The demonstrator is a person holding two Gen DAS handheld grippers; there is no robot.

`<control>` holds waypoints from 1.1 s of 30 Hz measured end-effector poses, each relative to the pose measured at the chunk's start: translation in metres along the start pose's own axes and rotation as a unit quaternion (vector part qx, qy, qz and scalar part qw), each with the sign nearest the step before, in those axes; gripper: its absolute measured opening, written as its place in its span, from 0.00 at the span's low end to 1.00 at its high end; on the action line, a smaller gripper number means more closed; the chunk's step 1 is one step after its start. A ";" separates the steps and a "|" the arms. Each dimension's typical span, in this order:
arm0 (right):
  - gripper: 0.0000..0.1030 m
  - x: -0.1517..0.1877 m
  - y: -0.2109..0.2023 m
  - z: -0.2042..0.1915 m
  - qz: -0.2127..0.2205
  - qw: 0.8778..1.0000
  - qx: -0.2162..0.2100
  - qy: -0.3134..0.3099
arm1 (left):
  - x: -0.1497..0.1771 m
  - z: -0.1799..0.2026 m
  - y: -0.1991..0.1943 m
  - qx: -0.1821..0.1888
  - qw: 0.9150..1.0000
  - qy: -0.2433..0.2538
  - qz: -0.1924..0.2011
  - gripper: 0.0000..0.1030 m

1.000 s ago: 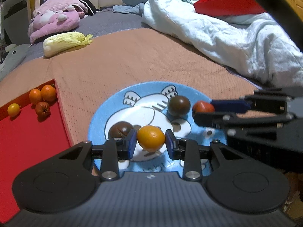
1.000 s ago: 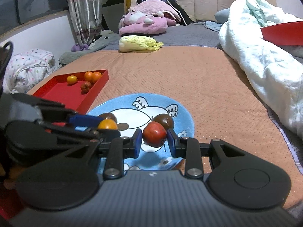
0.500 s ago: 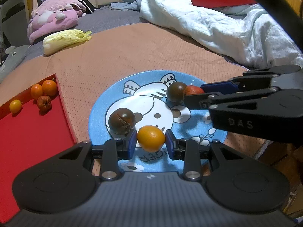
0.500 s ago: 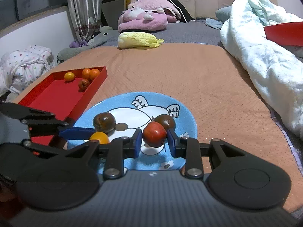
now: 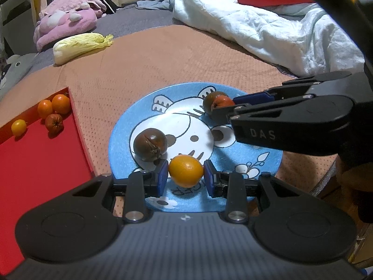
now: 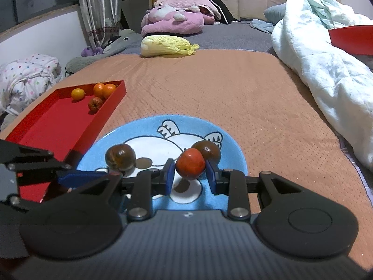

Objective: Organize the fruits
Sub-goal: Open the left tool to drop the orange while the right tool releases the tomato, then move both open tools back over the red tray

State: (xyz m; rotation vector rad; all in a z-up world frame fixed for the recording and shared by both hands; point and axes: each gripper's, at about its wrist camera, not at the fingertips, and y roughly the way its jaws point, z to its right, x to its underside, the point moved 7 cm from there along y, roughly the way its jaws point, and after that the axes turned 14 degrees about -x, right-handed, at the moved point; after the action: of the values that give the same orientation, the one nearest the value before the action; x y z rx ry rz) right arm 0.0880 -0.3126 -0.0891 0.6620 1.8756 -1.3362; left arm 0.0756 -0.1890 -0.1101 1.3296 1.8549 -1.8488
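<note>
My left gripper is shut on a yellow-orange fruit and holds it above the near edge of a blue cartoon plate. My right gripper is shut on a red fruit, lifted above the same plate. Two dark brown tomatoes stay on the plate, one at the left and one at the far right. A red tray left of the plate holds several small orange fruits in its far corner.
The plate and tray lie on an orange blanket. A cabbage lies at its far edge, a pink plush behind it. A white duvet with a second red tray piles up at the right.
Both grippers have lifted and pulled back from the plate with their fruits. The plate looks lower and farther in both views.
</note>
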 end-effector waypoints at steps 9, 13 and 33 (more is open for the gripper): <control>0.62 -0.003 -0.008 -0.003 0.011 1.000 -0.010 0.010 | -0.002 -0.002 -0.003 -0.003 1.000 -0.007 0.005 0.53; 0.62 -0.005 -0.019 -0.004 0.023 1.000 -0.008 0.014 | -0.004 -0.005 -0.008 -0.001 1.000 -0.013 0.010 0.57; 0.63 -0.015 -0.035 -0.015 0.050 0.998 -0.022 0.037 | 0.001 -0.092 -0.036 -0.035 0.995 -0.090 0.028 0.58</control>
State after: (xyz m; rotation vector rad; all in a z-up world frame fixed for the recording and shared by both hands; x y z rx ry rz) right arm 0.0669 -0.3094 -0.0545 0.7824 1.8977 -1.2185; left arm 0.0900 -0.1008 -0.0679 1.1391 1.7562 -1.7942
